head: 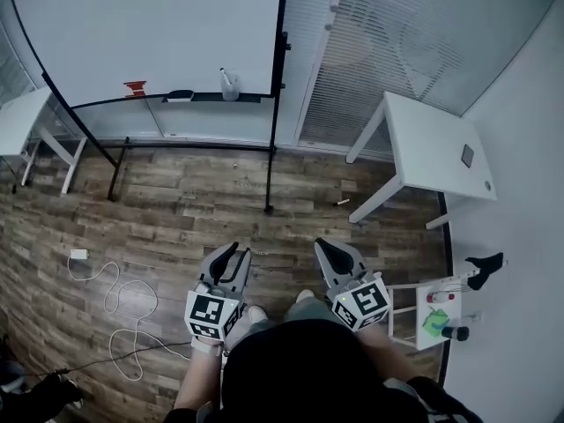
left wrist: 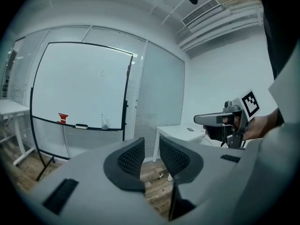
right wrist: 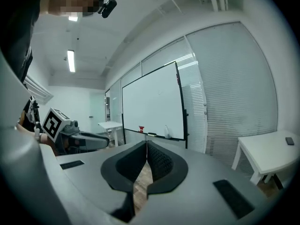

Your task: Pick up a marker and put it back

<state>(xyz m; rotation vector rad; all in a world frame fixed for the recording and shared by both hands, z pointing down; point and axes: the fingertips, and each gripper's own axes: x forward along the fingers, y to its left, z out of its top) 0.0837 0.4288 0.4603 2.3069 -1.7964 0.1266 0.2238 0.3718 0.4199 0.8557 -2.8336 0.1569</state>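
In the head view I held both grippers low in front of me, side by side over the wooden floor (head: 176, 210), both aimed ahead at the whiteboard (head: 150, 33) and tipped slightly down. The left gripper (head: 238, 252) had its jaws parted. The right gripper (head: 328, 247) sat just beside it, well short of the board. The marker (head: 225, 74) stood in a clear cup (head: 230, 87) on the board's ledge (head: 211, 99), right of a dark eraser (head: 180, 95) and a red object (head: 135, 88). It was a thin pale stick, too small for me to make out its cap. Its long axis was near upright, the top leaning a little to the left. A short pale stick (head: 343, 202) lay on the floor near a leg of the white tabletop (head: 432, 144); I could not tell what it was.

In the left gripper view the left gripper (left wrist: 151, 146) had a clear gap between its jaws and nothing in it, only floor and wall beyond. The cup (left wrist: 104, 122) was far off on the ledge, and the right gripper (left wrist: 199, 120) was level at the right.

In the right gripper view the right gripper (right wrist: 146, 146) had its jaws together, tips touching, gripping nothing. The cup (right wrist: 166, 130) sat far ahead on the ledge. The left gripper (right wrist: 108, 140) was at the left.
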